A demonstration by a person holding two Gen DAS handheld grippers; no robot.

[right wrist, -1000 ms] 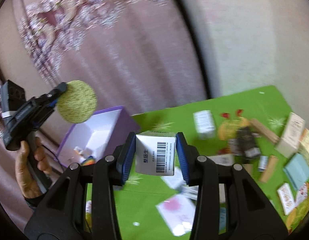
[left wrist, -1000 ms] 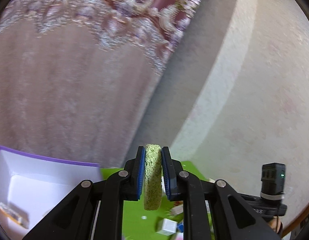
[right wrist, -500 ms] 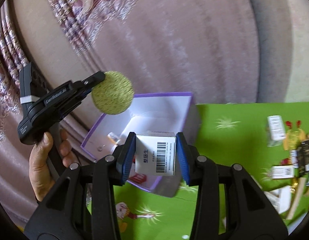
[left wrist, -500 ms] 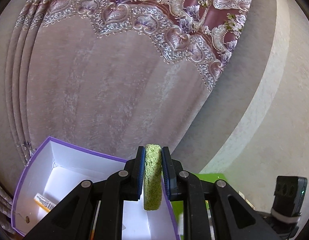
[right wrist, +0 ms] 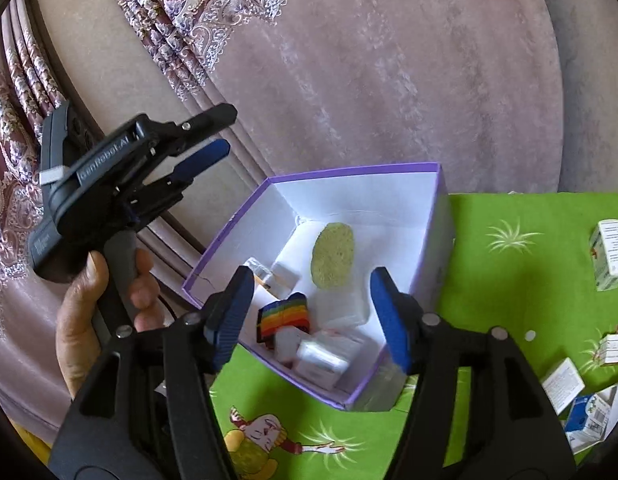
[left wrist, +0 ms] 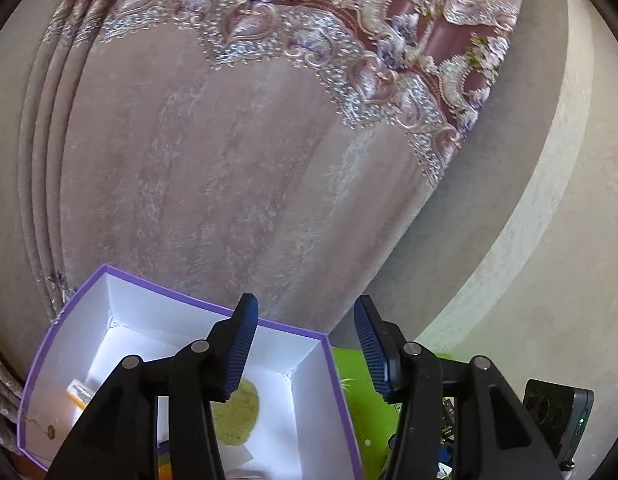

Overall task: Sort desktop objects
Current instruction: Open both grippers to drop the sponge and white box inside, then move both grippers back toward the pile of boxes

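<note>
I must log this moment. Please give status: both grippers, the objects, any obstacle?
Left gripper open, empty. Right gripper open, empty, above purple box. Green sponge lies inside the box. No obstacle seen.

Black frames, ribbed blue jaws

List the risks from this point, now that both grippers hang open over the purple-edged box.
1. The purple-rimmed white cardboard box sits at the edge of the green tablecloth; a knock from either gripper could push it off.
2. The left gripper and right gripper are close together above the box and may collide as they withdraw.
3. The round green sponge disc leans against the box wall and could topple onto the small white cartons.
</note>
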